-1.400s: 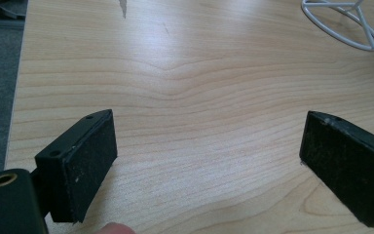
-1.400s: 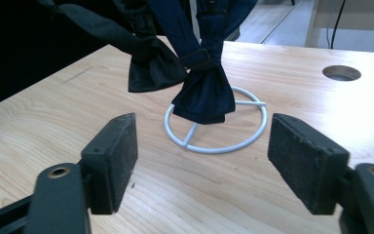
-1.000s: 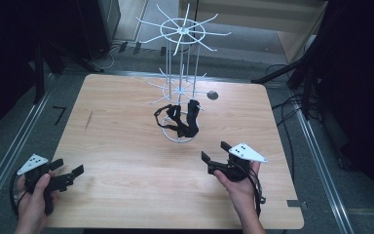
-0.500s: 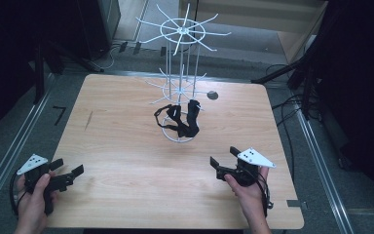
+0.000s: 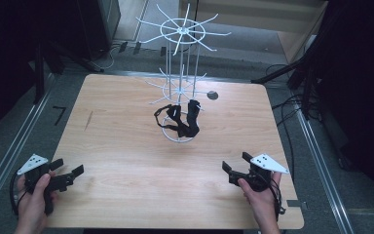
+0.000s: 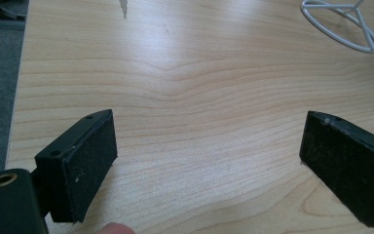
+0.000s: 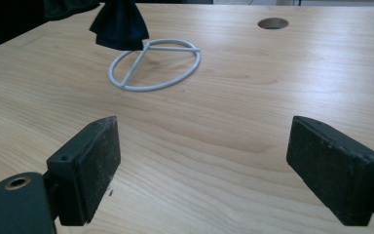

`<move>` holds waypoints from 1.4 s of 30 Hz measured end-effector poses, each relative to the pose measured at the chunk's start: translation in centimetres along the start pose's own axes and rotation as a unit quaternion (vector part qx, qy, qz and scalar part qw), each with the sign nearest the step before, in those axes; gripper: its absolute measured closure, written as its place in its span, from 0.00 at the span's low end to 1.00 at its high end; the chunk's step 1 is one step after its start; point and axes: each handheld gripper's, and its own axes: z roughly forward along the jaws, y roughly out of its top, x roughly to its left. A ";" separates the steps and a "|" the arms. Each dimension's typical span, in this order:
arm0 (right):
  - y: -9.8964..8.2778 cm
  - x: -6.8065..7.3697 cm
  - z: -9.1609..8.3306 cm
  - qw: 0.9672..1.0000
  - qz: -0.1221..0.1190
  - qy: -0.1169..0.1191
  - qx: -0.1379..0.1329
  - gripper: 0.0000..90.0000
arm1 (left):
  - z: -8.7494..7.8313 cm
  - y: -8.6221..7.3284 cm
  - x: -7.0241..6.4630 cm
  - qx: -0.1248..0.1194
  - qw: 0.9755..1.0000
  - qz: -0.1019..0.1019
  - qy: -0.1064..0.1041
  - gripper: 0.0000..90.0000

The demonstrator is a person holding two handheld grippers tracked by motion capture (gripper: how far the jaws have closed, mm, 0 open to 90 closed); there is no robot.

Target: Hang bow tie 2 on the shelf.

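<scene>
Both our grippers sit at the near edge of the wooden table [image 5: 126, 156], well apart from the work. Left gripper [image 5: 70, 171] has its jaws spread wide with nothing between them, same for the right gripper [image 5: 233, 168], only bare wood between the pads. The black strap [image 5: 181, 119] hangs on a lower arm of the white wire rack [image 5: 180, 34] at table centre, draping down to the rack's ring base [image 7: 153, 63]. We judge the hanging looks done: strap on the rack, nothing held, nothing else loose on the table. What's left, if anything, is just parking the hands
</scene>
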 end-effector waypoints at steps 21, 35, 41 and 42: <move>-2.5 -4.6 -3.0 0.999 0.024 -0.035 0.018 0.05 | 0.0 0.0 -0.1 -0.001 1.000 0.002 0.002 0.08; -4.2 -7.0 -5.4 0.997 0.036 -0.059 0.029 0.00 | 0.0 0.0 -0.2 0.000 1.000 0.004 0.002 0.08; -4.8 -8.0 -6.5 0.996 0.046 -0.072 0.028 0.00 | 0.0 0.0 -0.2 0.001 1.000 0.004 0.003 0.08; -4.9 -8.1 -6.7 0.996 0.046 -0.073 0.028 0.00 | 0.0 0.0 -0.2 0.001 1.000 0.004 0.003 0.08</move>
